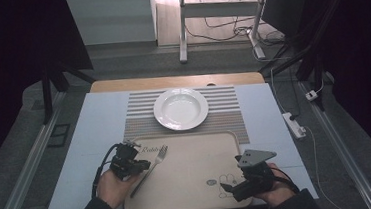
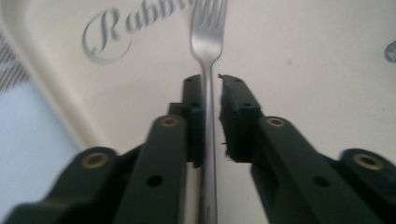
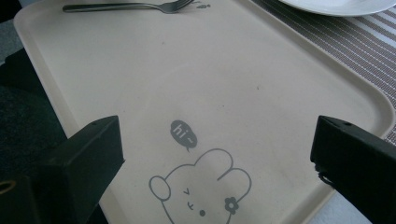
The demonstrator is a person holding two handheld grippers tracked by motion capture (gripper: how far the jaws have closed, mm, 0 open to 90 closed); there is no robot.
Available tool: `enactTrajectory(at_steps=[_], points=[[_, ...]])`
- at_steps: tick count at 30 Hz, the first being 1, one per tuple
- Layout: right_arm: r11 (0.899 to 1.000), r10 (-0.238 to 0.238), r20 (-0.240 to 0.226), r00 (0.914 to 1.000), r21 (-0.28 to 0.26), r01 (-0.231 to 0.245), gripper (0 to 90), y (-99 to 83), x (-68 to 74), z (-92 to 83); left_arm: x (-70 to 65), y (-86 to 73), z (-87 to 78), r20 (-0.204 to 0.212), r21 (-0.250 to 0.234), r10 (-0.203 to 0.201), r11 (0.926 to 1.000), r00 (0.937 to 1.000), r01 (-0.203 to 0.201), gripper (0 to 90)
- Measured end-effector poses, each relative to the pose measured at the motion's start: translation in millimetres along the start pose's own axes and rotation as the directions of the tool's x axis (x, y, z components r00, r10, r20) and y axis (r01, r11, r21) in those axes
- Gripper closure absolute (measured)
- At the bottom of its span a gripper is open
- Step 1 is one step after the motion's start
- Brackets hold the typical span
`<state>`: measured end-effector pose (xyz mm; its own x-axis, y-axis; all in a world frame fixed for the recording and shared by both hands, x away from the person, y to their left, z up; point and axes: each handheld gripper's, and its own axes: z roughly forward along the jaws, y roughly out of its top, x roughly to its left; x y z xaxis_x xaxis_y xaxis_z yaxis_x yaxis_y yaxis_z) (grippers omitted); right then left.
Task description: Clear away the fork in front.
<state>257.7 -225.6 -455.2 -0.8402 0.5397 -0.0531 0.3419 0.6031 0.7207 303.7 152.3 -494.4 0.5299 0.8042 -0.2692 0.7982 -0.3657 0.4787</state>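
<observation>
A silver fork (image 1: 154, 163) lies slanted on the left part of a beige tray (image 1: 193, 159). My left gripper (image 1: 145, 164) sits over its handle and points along it toward the tines. In the left gripper view the fork (image 2: 208, 42) runs between the jaws of the left gripper (image 2: 210, 81); the left pad lies against the handle and a thin gap shows at the right pad, so it is open. My right gripper (image 1: 231, 173) hovers over the tray's near right corner. Its jaws stand wide open in the right gripper view (image 3: 217, 140), with only the tray's rabbit drawing (image 3: 201, 191) below them.
A white deep plate (image 1: 181, 108) rests on a striped placemat (image 1: 225, 121) just beyond the tray. A pale blue sheet (image 1: 96, 136) covers the table. A power strip (image 1: 294, 124) lies on the floor at the right, and table legs and cables stand behind.
</observation>
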Motion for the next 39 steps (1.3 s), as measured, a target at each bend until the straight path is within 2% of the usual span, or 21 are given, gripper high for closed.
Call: enactTrajectory(at_steps=[3,8,11,15,17,22,30,39], points=[[1.0,-0.011,0.007,0.9999,0.01,0.011,2.7,-0.1,0.3,0.5,-4.3,10.1,8.2,0.004,0.018,0.044,0.9989,0.999,-0.044,88.8],[1.0,-0.013,0.009,0.9999,0.011,0.013,2.7,-0.7,-0.1,0.8,-11.2,22.2,26.6,0.014,0.027,0.067,0.9973,0.9976,-0.068,89.0],[1.0,-0.014,0.012,0.9998,0.011,0.014,2.7,-1.0,-0.5,0.3,-16.7,28.1,38.7,0.008,0.03,0.093,0.9952,0.9956,-0.094,89.0],[1.0,-0.016,0.018,0.9997,0.015,0.016,2.7,-1.6,-1.2,0.2,-19.9,33.3,50.7,-0.028,0.029,0.116,0.9929,0.9928,-0.116,88.9],[1.0,-0.021,0.019,0.9996,0.017,0.021,2.7,-2.1,-2.1,-0.3,-17.4,34.3,51.7,-0.028,0.02,0.107,0.9941,0.9938,-0.107,89.0],[1.0,-0.018,0.026,0.9995,0.024,0.017,2.7,-3.2,-3.2,-0.2,-6.5,34.3,47.9,-0.06,0.018,0.075,0.9971,0.9954,-0.074,89.0],[0.999,-0.029,0.031,0.9991,0.035,0.028,2.7,-4.1,-2.8,1.1,13.2,30.1,39.1,-0.106,0.015,0.02,0.9997,0.9942,-0.018,88.9],[0.999,-0.03,0.033,0.999,0.04,0.028,2.7,-5.0,-3.9,1.6,32.2,23.9,30.1,-0.12,0.01,-0.035,0.9993,0.9921,0.037,88.9]])
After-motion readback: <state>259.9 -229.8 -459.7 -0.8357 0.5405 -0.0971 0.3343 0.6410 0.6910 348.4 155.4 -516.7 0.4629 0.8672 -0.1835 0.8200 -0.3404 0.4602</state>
